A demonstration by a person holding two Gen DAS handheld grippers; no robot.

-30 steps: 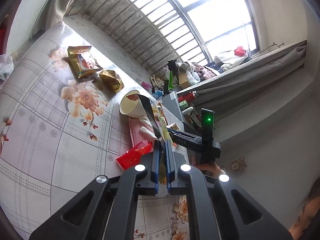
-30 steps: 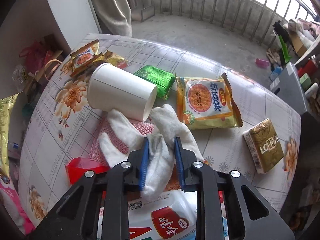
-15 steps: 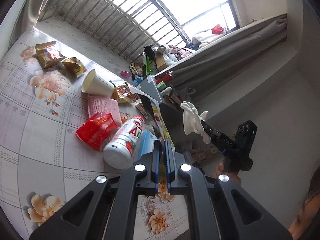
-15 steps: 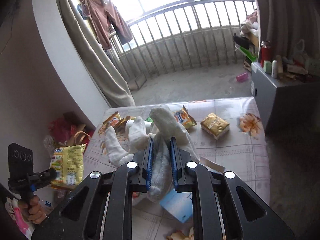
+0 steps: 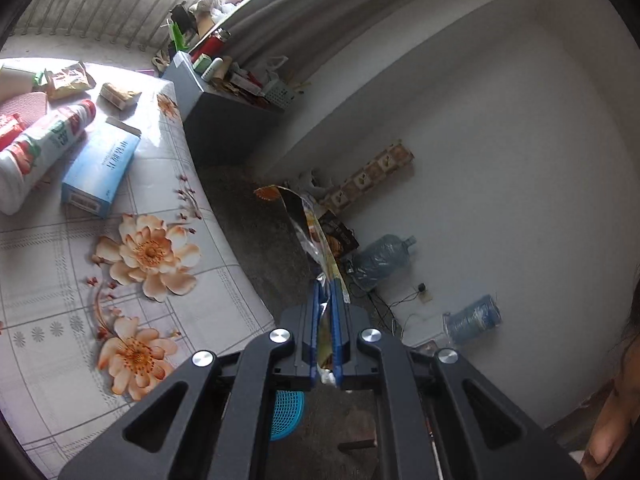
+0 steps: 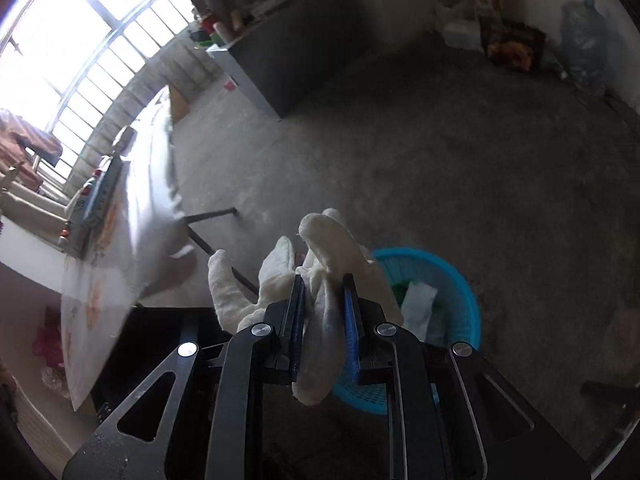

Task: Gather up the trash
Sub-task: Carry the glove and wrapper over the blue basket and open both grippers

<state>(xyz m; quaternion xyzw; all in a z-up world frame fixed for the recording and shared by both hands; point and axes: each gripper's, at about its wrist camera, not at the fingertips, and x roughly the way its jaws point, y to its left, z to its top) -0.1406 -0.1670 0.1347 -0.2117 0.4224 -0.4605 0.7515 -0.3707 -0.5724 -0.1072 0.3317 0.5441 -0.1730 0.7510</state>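
Above the blue basket, the right gripper is clenching a white glove; the left gripper is pinching a snack wrapper. Bottle, box and packets are still lying on the table.

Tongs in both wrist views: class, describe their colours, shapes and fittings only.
Left tongs and right tongs look alike: black frames with triangular cut-outs, round silver bolts at the joints, and flat blue pads lining two narrow parallel fingers. No cables or markings show.

Bottle and box lie side by side on the table — basket on the floor beside it.
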